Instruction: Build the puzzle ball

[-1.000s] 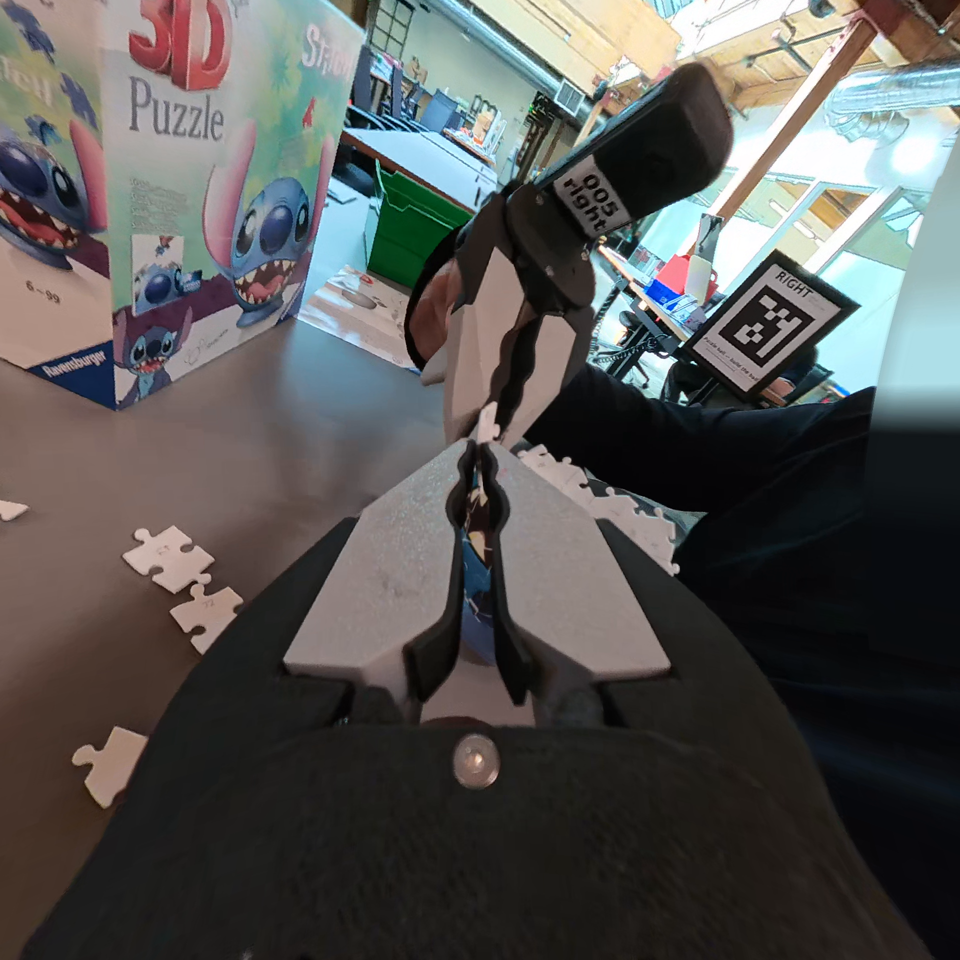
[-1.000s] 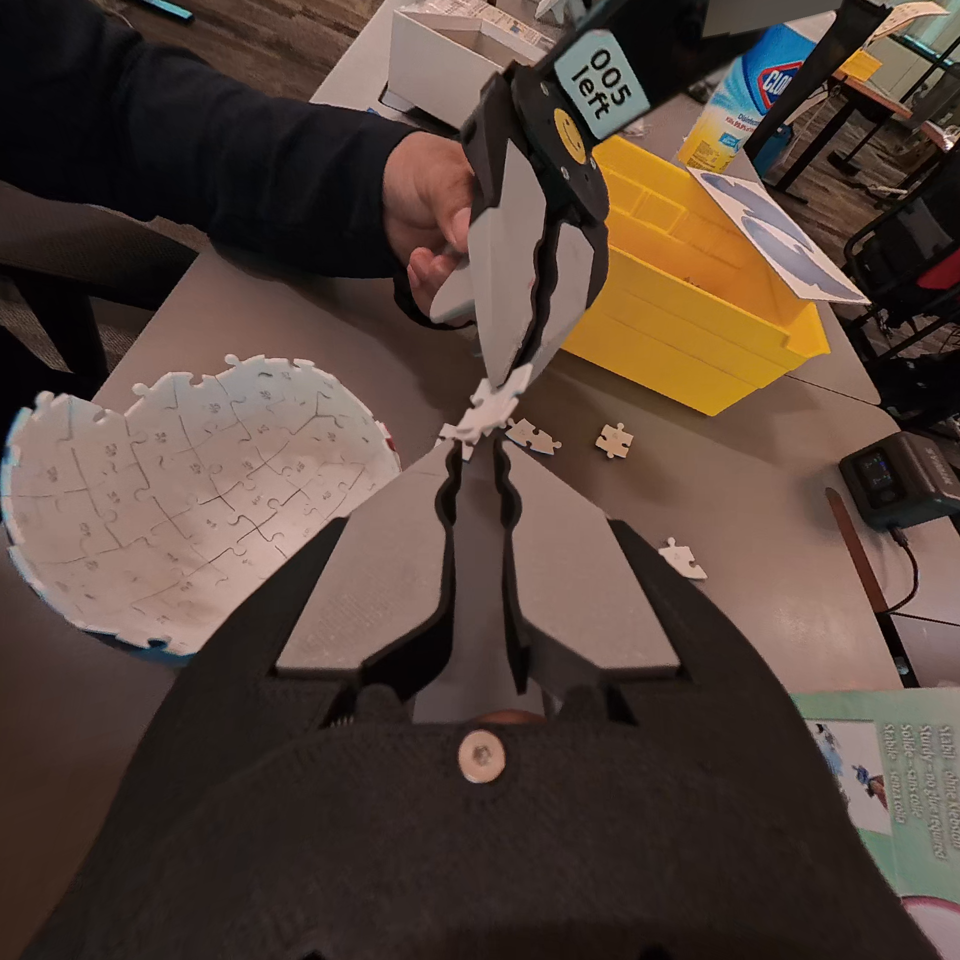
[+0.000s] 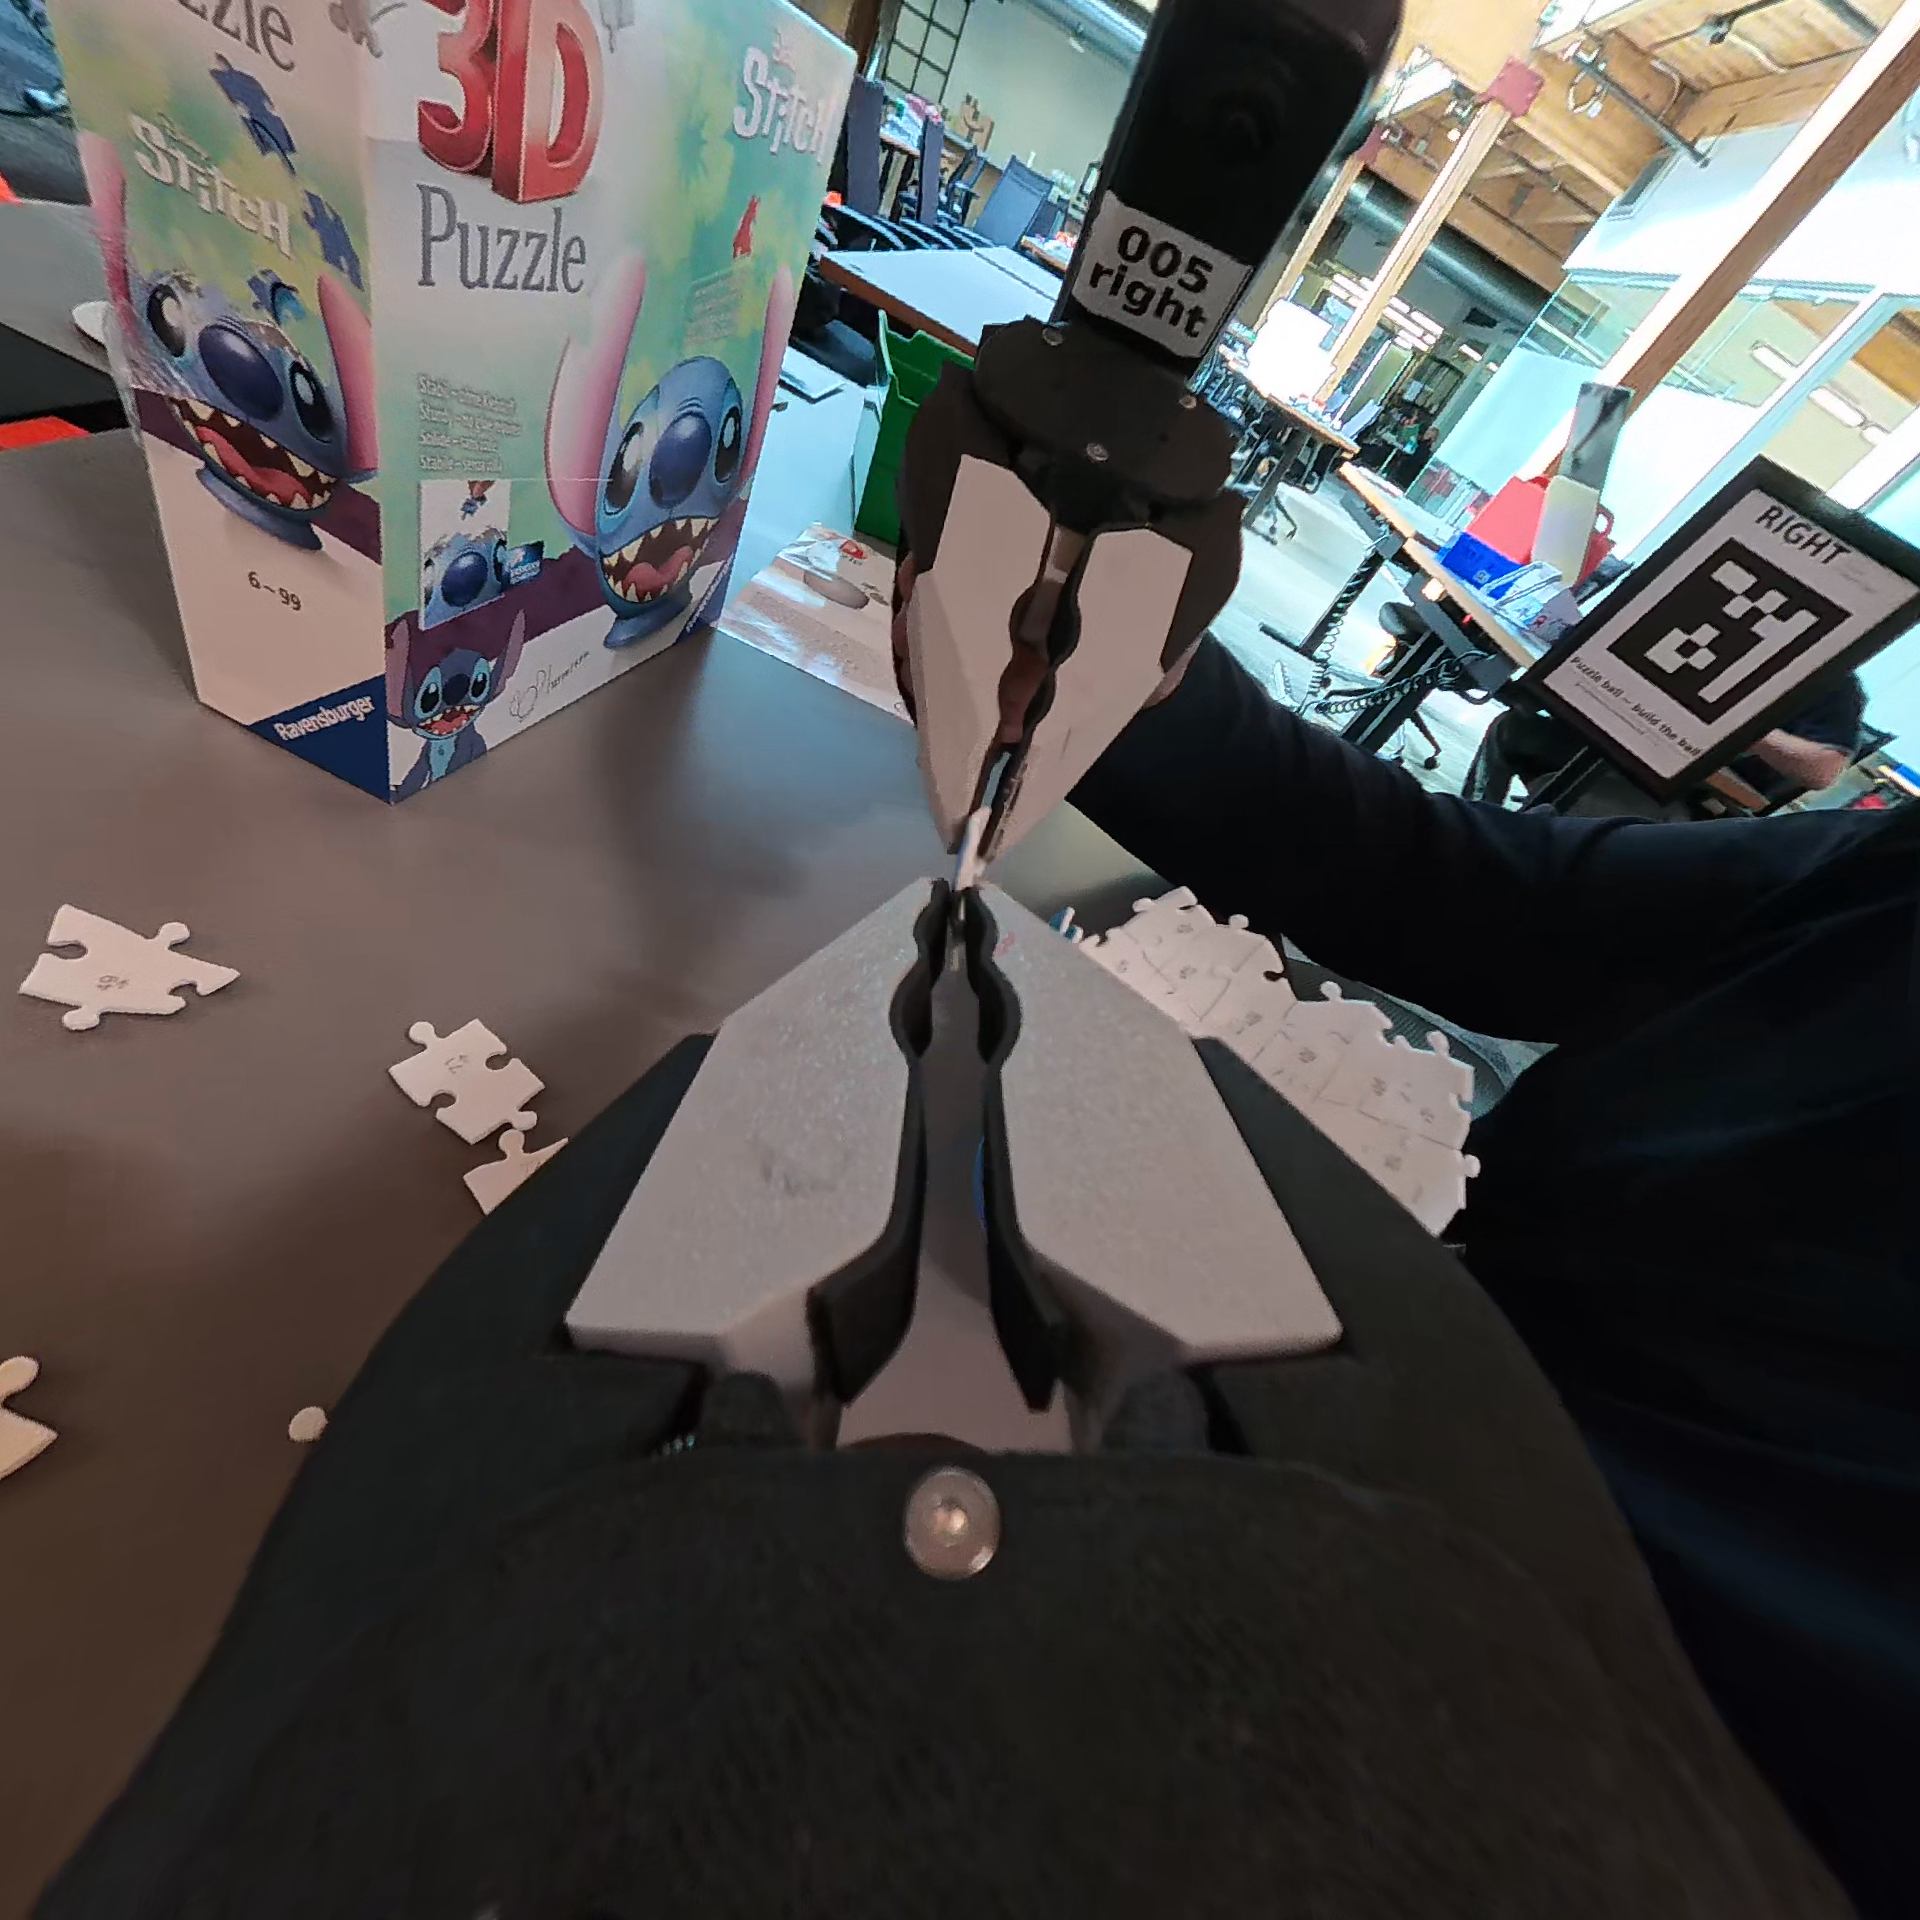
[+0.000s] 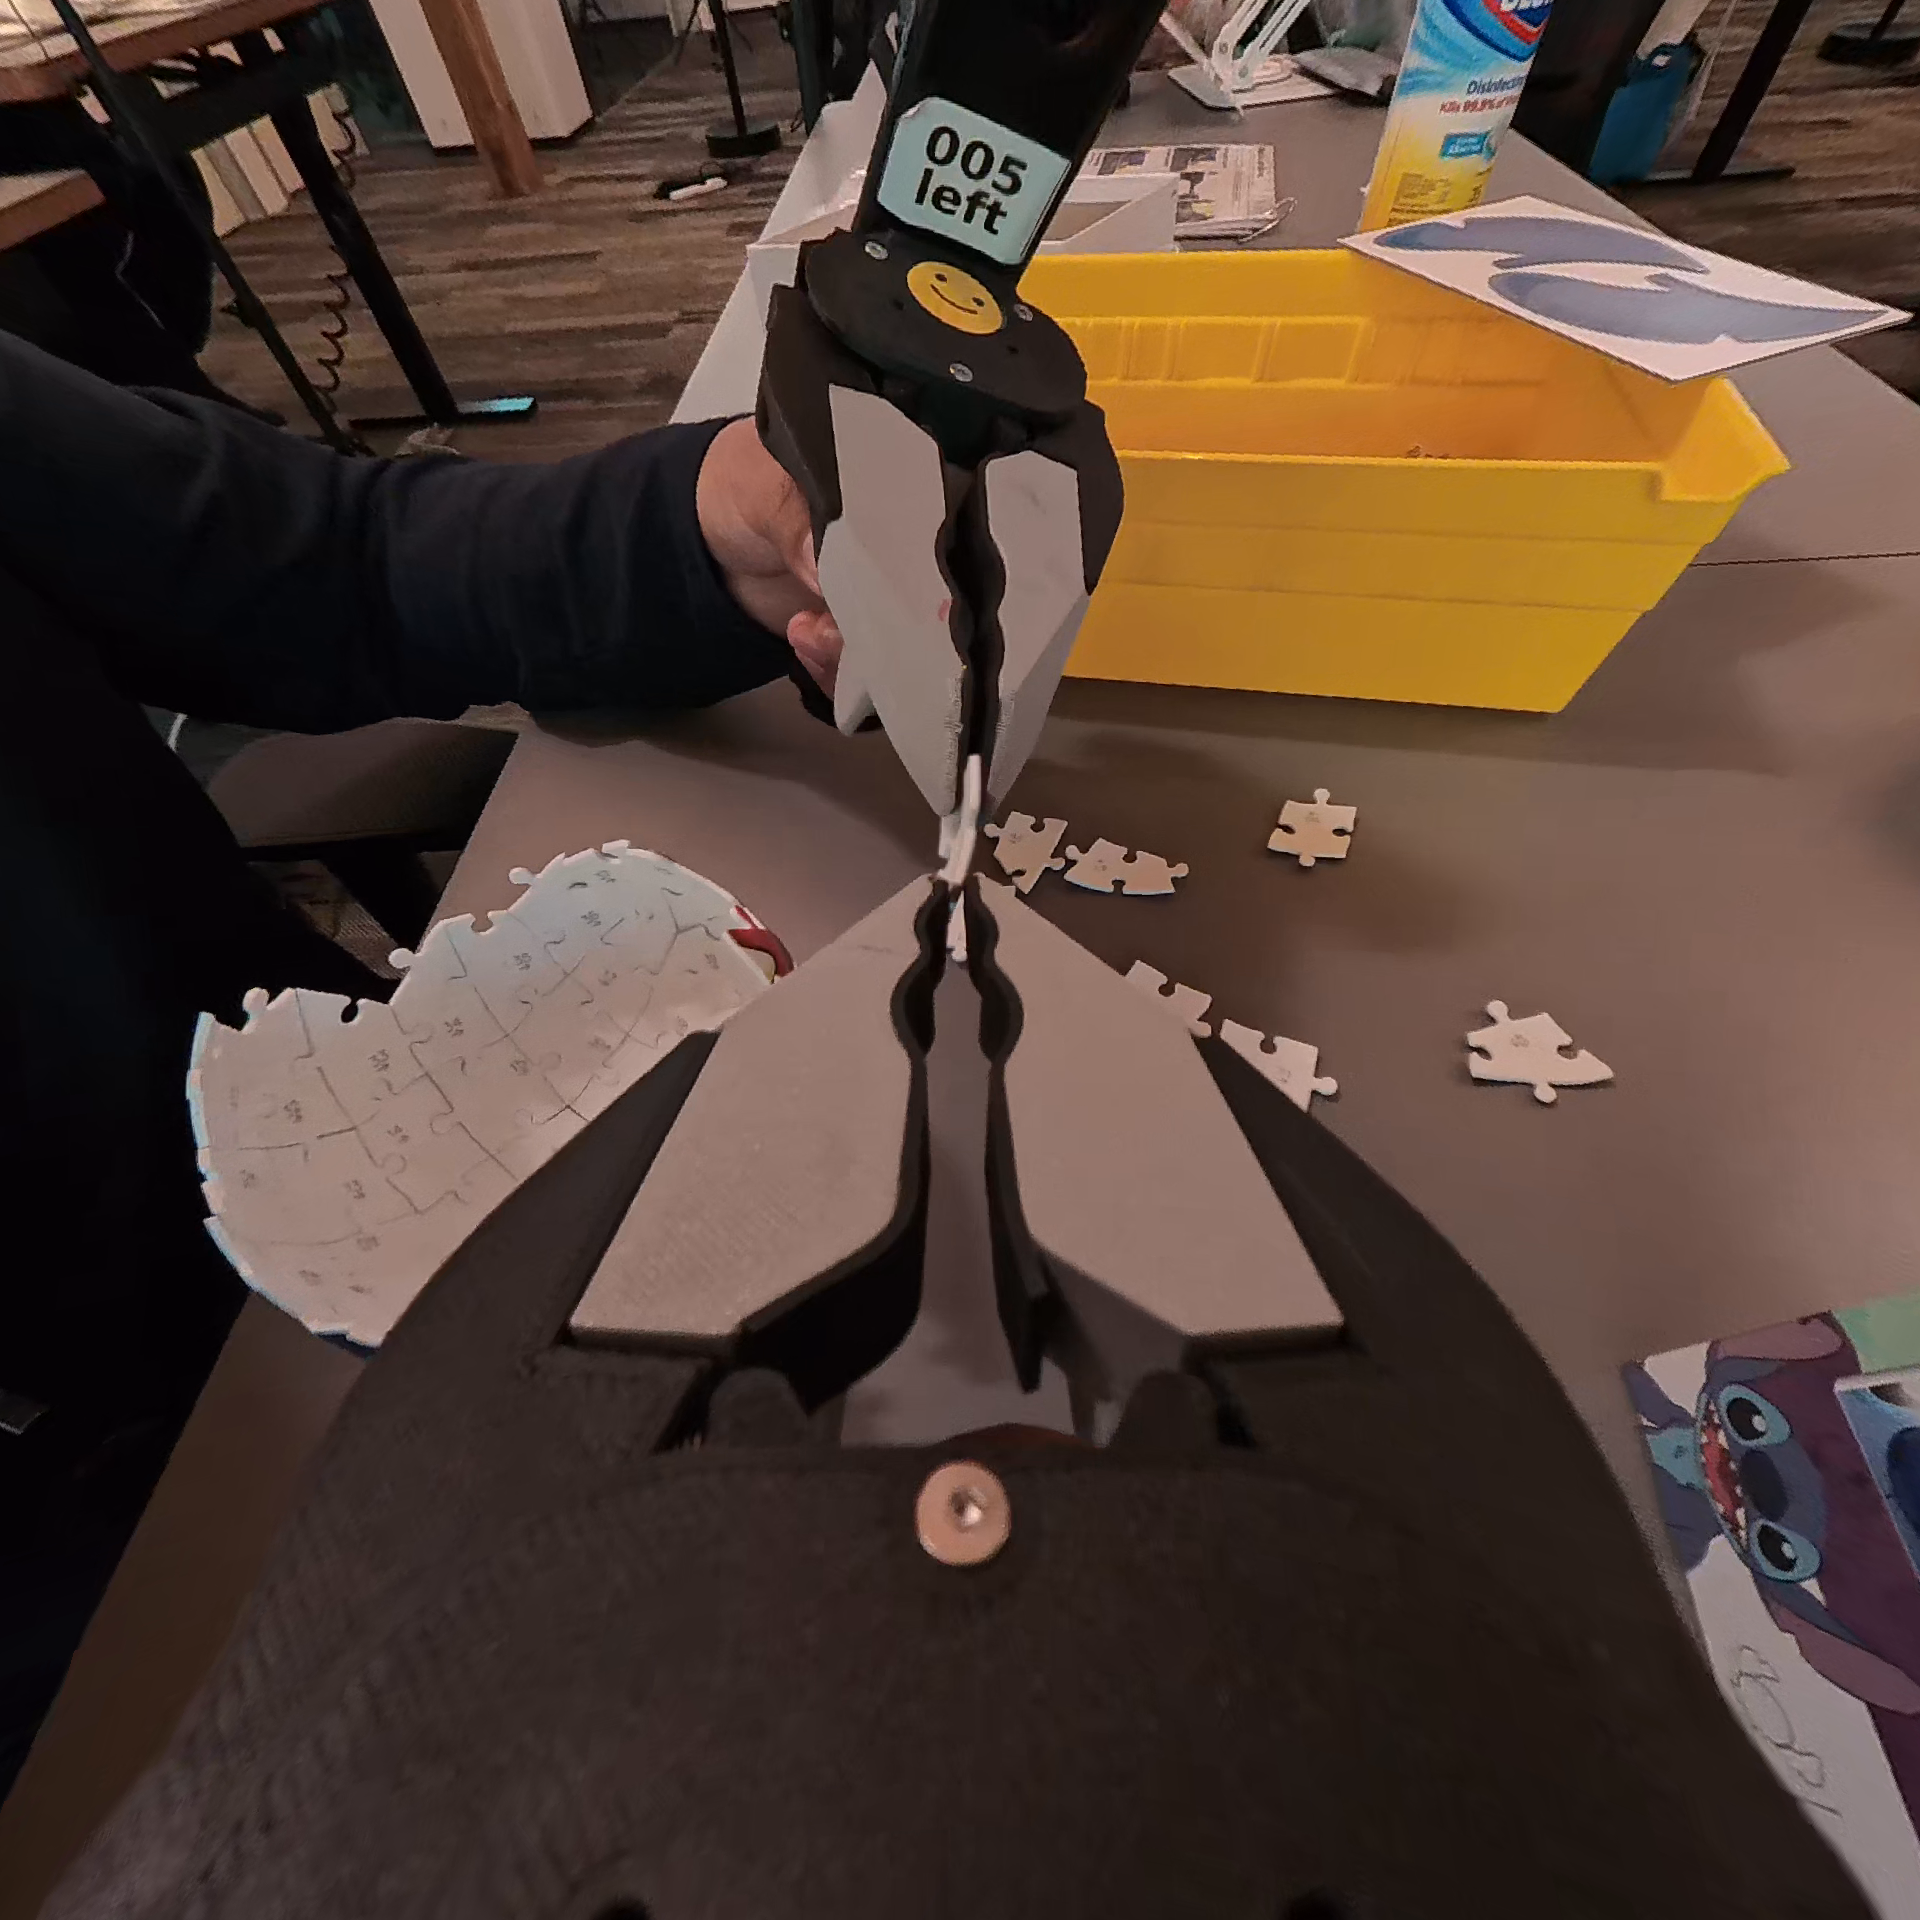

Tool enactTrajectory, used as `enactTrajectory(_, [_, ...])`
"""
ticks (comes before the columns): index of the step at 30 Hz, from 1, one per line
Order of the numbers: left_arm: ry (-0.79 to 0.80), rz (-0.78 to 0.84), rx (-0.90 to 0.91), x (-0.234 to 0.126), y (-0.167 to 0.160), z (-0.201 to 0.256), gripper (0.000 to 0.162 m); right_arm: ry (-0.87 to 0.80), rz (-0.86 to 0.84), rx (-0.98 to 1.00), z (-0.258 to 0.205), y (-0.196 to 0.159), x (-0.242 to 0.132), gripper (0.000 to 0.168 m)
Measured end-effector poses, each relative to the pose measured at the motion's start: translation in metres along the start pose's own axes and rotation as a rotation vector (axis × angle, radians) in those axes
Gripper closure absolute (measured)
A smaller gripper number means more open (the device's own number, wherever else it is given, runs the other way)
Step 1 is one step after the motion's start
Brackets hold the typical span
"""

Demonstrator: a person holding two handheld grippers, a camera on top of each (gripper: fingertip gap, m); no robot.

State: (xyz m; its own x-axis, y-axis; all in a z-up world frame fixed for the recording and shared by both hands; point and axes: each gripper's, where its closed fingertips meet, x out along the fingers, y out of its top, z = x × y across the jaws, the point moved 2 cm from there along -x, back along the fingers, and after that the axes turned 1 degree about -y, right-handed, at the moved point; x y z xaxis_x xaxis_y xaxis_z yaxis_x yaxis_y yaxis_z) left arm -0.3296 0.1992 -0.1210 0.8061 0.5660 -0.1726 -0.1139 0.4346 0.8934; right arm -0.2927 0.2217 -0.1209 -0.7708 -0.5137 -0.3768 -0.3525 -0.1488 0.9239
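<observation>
My left gripper (image 3: 951, 912) and right gripper (image 4: 951, 909) meet tip to tip above the grey table. Each is shut on a small white puzzle piece. The pieces (image 4: 961, 836) stand edge-on and touch between the tips; whether they are locked together is not visible. In the left wrist view the right gripper (image 3: 977, 831) points down at mine with the piece (image 3: 966, 860) in the gap. In the right wrist view the left gripper (image 4: 971, 790) comes from above. The half-built ball shell (image 4: 416, 1091) lies open side up at the table's left edge; it also shows in the left wrist view (image 3: 1299, 1023).
Several loose pieces lie on the table (image 4: 1311, 828) (image 4: 1538, 1055) (image 3: 125, 966) (image 3: 468, 1075). A yellow bin (image 4: 1351, 561) stands behind the left gripper. The puzzle box (image 3: 468, 364) stands at the far left. A printed picture sheet (image 4: 1766, 1507) lies at the right. Both grippers' tips are close together, under 4 cm apart.
Both grippers have swung into line, tip to tip. The pieces have turned from flat-on to edge-on. The blue piece seen deep between the left fingers no longer shows there.
</observation>
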Motion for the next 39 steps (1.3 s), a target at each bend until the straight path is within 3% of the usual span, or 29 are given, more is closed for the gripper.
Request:
enactTrajectory(5, [0.013,0.036,-0.016,-0.009,0.005,-0.007,0.153,0.016,0.022,0.046,0.005,-0.002,-0.005,0.168])
enactTrajectory(11, [0.035,0.09,-0.038,-0.023,0.01,-0.018,0.157,0.009,0.043,0.054,0.005,-0.002,-0.008,0.168])
enactTrajectory(26, [0.055,0.022,-0.006,-0.011,-0.002,-0.019,0.157,-0.046,0.038,0.077,0.003,-0.011,-0.024,0.168])
enactTrajectory(32, [-0.021,0.043,0.02,-0.002,0.006,0.003,0.153,-0.07,-0.046,0.067,0.003,-0.02,-0.017,0.168])
enactTrajectory(39, [0.011,-0.04,0.109,0.016,-0.002,0.013,0.154,-0.071,-0.086,0.041,-0.004,-0.019,-0.008,0.168])
